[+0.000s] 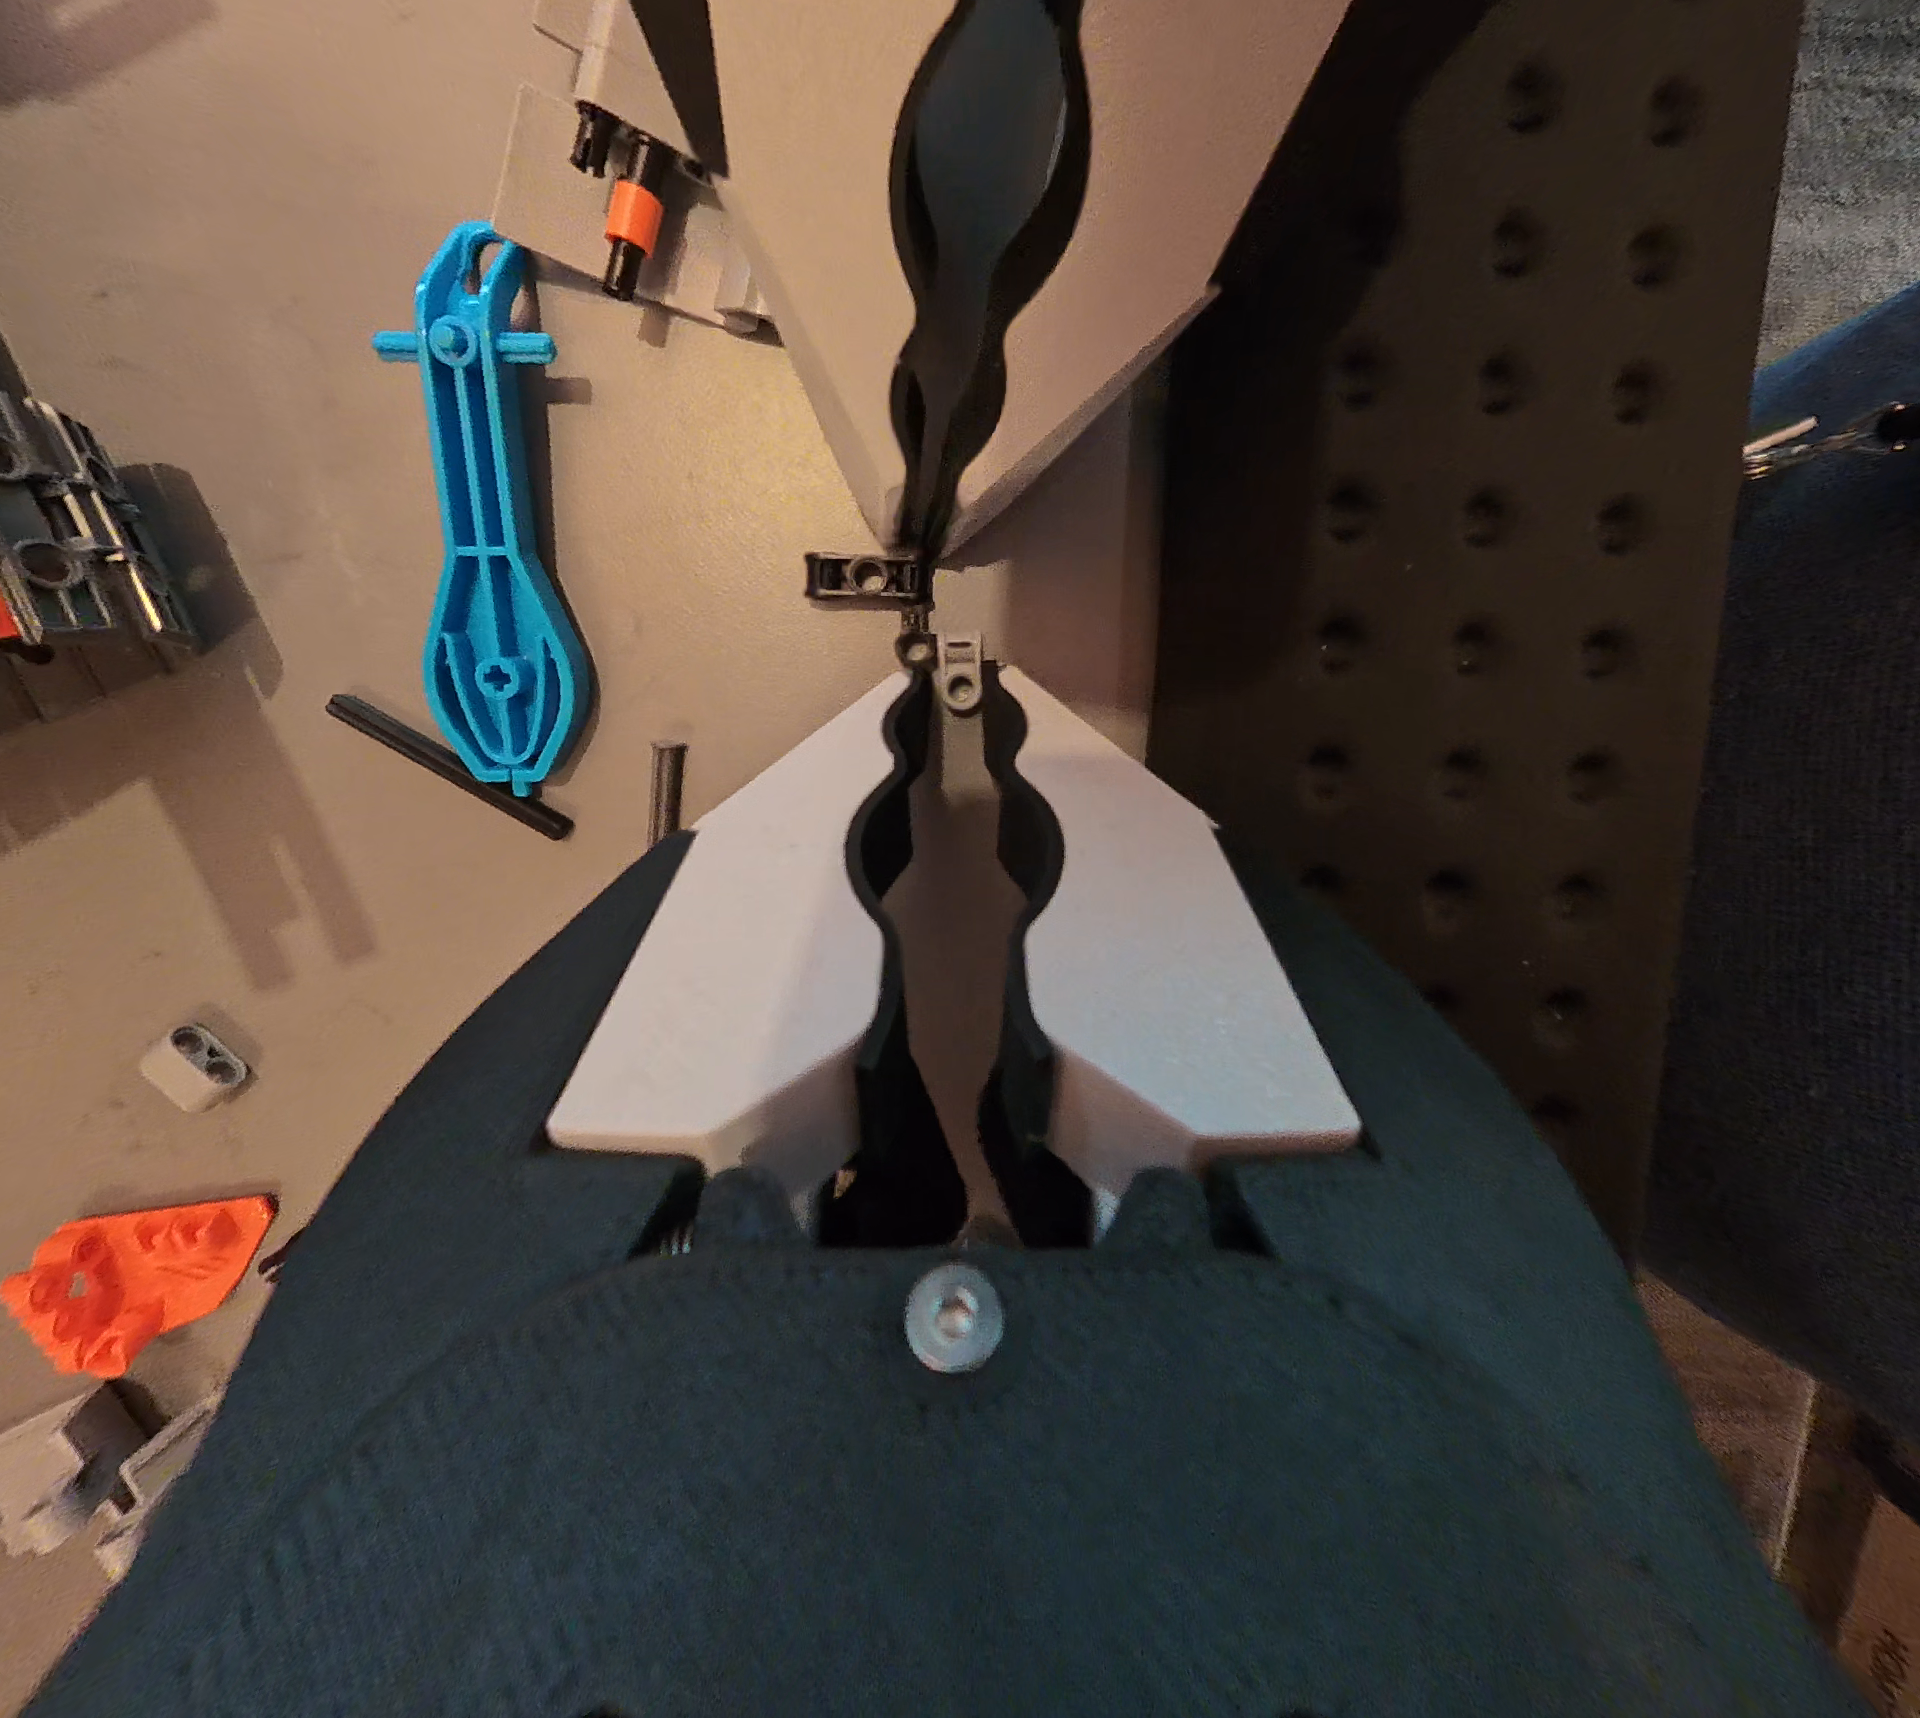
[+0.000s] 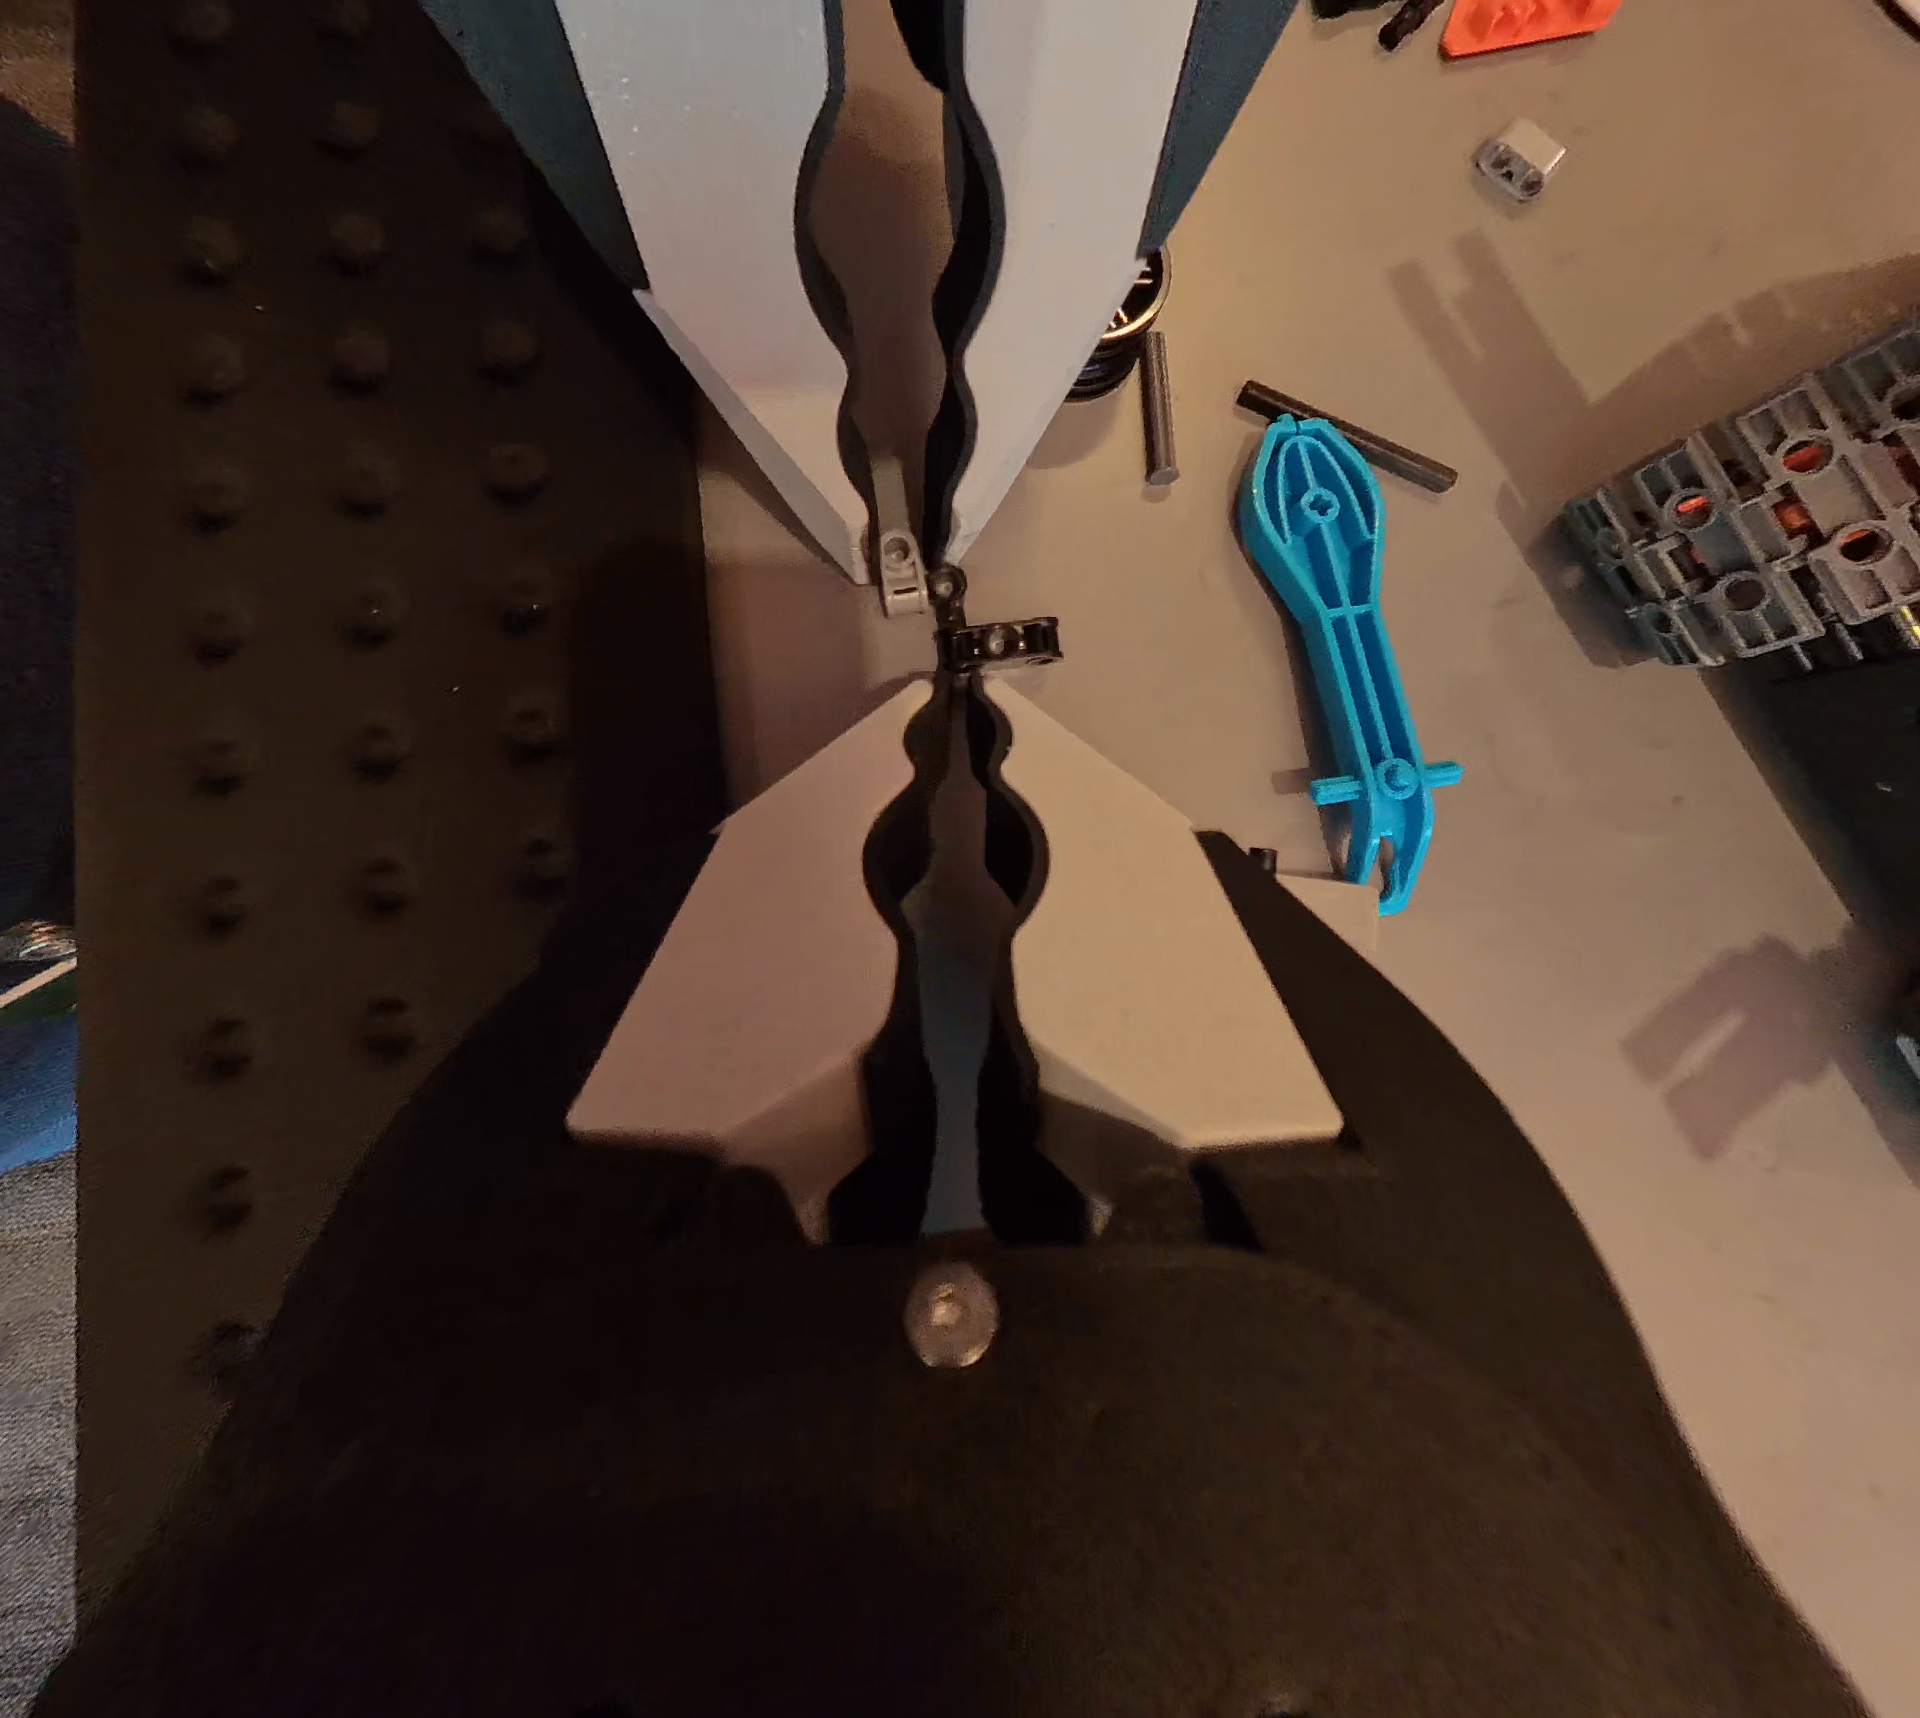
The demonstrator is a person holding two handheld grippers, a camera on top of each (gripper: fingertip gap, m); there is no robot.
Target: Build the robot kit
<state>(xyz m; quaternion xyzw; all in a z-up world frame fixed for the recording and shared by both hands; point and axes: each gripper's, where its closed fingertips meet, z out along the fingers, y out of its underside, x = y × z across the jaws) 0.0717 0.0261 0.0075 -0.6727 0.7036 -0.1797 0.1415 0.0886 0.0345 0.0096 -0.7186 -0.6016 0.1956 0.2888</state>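
The left gripper (image 1: 951, 681) pinches a small grey plastic connector with round holes (image 1: 961, 671); tip to tip, the right gripper (image 2: 956, 681) clamps a small black plastic cross-connector (image 2: 997, 640); both look light, stiff and slippery, best nipped at mid-body; a blue plastic separator tool (image 1: 488, 515) lies nearby

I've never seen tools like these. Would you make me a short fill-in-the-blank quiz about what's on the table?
1. The left hand-held gripper pinches a small ____ connector piece.
2. The right hand-held gripper pinches a small ____ connector piece.
3. The long plastic tool lying flat on the table is coloured ____.
4. The studded baseplate is coloured ____.

Missing words: grey; black; blue; black
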